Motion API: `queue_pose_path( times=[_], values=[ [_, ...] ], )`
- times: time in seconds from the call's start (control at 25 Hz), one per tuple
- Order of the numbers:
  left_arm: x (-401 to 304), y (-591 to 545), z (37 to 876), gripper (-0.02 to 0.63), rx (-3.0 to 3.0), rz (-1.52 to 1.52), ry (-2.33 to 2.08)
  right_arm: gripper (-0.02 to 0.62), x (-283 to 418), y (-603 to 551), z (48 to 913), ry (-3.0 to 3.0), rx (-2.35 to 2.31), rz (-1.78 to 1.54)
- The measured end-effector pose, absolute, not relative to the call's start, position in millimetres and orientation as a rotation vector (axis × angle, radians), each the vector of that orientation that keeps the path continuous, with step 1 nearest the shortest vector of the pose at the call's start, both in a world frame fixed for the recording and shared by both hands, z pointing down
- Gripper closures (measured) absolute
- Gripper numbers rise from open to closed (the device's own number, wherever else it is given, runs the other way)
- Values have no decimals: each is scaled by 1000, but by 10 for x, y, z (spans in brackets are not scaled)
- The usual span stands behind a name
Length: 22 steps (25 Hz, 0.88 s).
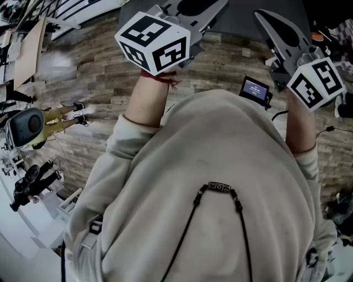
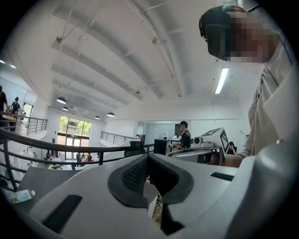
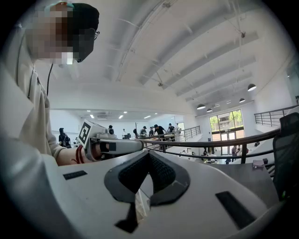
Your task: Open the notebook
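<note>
No notebook shows in any view. Both grippers are held up level in front of the person's chest, pointing away from the body. In the head view my left gripper [image 1: 187, 14], with its marker cube [image 1: 154, 41], is at the top left. My right gripper [image 1: 281, 30], with its cube [image 1: 317, 82], is at the top right. In the left gripper view the dark pads [image 2: 135, 175] of the left gripper [image 2: 147, 158] meet at the tip with nothing between them. The right gripper [image 3: 149, 154] looks the same, shut and holding nothing. Each gripper view shows the other gripper alongside: right gripper [image 2: 212, 140], left gripper [image 3: 110, 145].
Below is a wood-plank floor [image 1: 88, 82]. A small black device with a lit screen [image 1: 255, 88] sits near the right forearm, and a dark surface [image 1: 242, 19] lies ahead. Camera gear [image 1: 25, 126] stands at the left. Railings [image 2: 56, 147] and distant people [image 3: 159, 130] fill a bright hall.
</note>
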<state>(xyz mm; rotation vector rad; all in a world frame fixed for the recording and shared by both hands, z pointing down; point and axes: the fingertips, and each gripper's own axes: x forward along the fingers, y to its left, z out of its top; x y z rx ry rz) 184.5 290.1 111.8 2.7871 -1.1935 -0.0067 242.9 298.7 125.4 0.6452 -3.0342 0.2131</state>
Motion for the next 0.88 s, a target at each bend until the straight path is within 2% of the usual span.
queue_pose_path(
  times=[0.88],
  values=[
    [1880,2411,1232,600,2701,-89,-1180,578,2640,2462,1549,-3036,649,391]
  ],
)
